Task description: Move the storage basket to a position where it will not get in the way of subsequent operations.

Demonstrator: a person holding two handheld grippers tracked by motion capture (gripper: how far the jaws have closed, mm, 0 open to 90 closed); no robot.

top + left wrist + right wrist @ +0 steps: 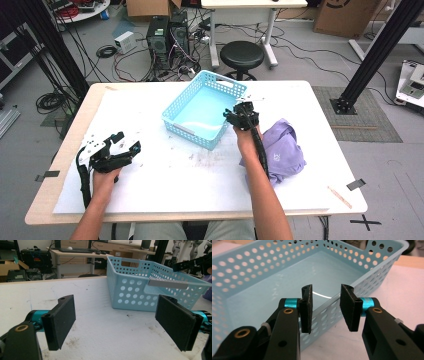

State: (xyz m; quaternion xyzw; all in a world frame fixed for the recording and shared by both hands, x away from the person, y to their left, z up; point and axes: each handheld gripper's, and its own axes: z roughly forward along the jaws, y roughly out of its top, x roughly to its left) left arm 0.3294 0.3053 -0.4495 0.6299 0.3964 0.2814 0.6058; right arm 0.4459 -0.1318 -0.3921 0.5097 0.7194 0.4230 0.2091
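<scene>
**A:** Looking at the right gripper (325,308) first: jaws are partly open with a narrow gap, and nothing's pinched in it. The basket (287,272) wall runs just behind and below the pads, seen through the gap, but I can't tell if either pad touches the rim.

**B:** Yeah, from the high view the right gripper (239,116) sits right at the basket's (200,107) right-hand wall, near its front corner. Basket itself is light blue, perforated, with nothing lying in it, sitting a bit skewed around the middle of the table (150,190), toward the far edge.

**A:** And the left gripper (115,322)? Jaws spread wide, holding nothing, just bare tabletop between the pads. Basket's (140,293) ahead of it and off to the right, well apart.

**B:** Agreed. Up top the left gripper (122,145) is low over the table near the left edge, pointing toward the basket.

**A:** Also there's a purple cloth (282,150) bunched up just right of the right forearm, close to the basket but not touching it.
</scene>
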